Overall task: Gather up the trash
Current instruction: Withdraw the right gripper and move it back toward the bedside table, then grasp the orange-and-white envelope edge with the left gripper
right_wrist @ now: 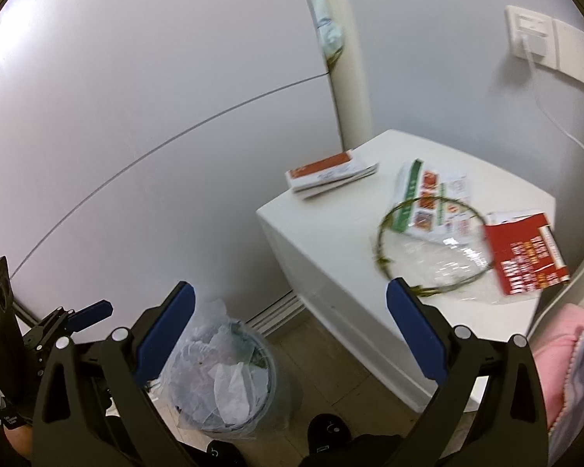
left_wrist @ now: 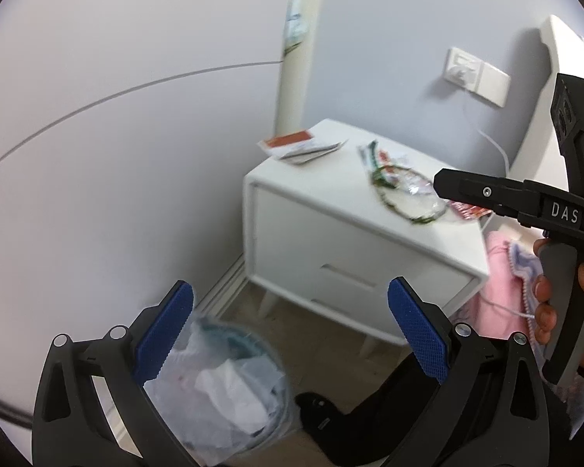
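Trash lies on a white nightstand [right_wrist: 331, 241] [left_wrist: 323, 225]: a red and white flat carton [right_wrist: 327, 173] [left_wrist: 292, 142] at its back, a green-printed wrapper [right_wrist: 428, 198], a clear plastic bag with a green rim [right_wrist: 436, 257] [left_wrist: 408, 198] and a red packet [right_wrist: 525, 257]. A lined trash bin [right_wrist: 222, 377] [left_wrist: 222, 385] with crumpled plastic stands on the floor to the nightstand's left. My left gripper [left_wrist: 290, 334] hangs open above the bin. My right gripper [right_wrist: 290, 330] is open and empty, near the nightstand's front corner. In the left wrist view the right gripper's body [left_wrist: 525, 202] reaches over the nightstand's right side.
A pale wall [right_wrist: 136, 97] closes the left side, with a white pipe [right_wrist: 350, 58] in the corner. A wall socket [right_wrist: 533, 35] with a white cable is above the nightstand. Pink bedding [right_wrist: 564, 369] lies at the right. Black shoes [left_wrist: 319, 408] rest on the floor.
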Demonstrator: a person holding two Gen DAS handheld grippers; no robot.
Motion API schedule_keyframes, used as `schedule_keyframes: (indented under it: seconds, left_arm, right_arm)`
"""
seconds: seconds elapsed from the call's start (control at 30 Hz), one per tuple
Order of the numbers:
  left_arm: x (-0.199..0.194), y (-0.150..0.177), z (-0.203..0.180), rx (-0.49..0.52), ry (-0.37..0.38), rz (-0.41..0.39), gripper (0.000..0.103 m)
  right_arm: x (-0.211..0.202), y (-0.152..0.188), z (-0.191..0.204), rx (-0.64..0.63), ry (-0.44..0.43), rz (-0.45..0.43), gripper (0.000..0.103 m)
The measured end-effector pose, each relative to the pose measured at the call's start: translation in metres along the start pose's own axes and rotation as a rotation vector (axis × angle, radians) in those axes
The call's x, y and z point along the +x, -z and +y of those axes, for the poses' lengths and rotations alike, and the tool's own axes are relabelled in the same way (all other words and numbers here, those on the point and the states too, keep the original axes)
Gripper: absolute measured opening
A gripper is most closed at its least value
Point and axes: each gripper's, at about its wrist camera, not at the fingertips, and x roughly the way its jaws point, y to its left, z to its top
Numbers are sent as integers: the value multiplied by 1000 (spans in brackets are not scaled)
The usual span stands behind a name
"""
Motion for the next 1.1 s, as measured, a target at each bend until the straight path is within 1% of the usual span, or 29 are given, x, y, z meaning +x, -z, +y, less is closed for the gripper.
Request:
schedule_keyframes:
  seconds: [0.1,0.23,0.4,0.5,0.6,0.7,0.8,0.9,0.93,1.1]
  left_arm:
    - [4,-12,-9,19,23,-11,97]
    - [13,-32,-13,17,52,-15,97]
    - [33,-66,-11,66,62,-9,97]
    - [49,-83,-3,76,72,-2,97]
    - [71,-102,8,70,94,14,97]
    - [97,-120,20,74,113,31,97]
    - [130,-139,37,63,135,62,97]
    - [159,-149,51,43,147,95,97]
    - [173,-153,58,37,163,115,97]
    - [221,-162,70,70,177,174,97]
  right_arm:
    - [-7,-7,-13,21,1,-15,96]
    - [-9,-24,-28,55,-5,-16,96]
    - [5,-51,-44,101,8,6,96]
    - [21,-67,-51,101,15,15,96]
    - [41,-81,-58,110,17,36,96]
    - [69,-96,-70,151,31,65,96]
    - [90,-107,-77,178,37,91,96]
    - [114,-117,-83,187,55,113,96]
    - [122,-120,-84,191,58,121,96]
    - [158,-127,-93,217,67,157,96]
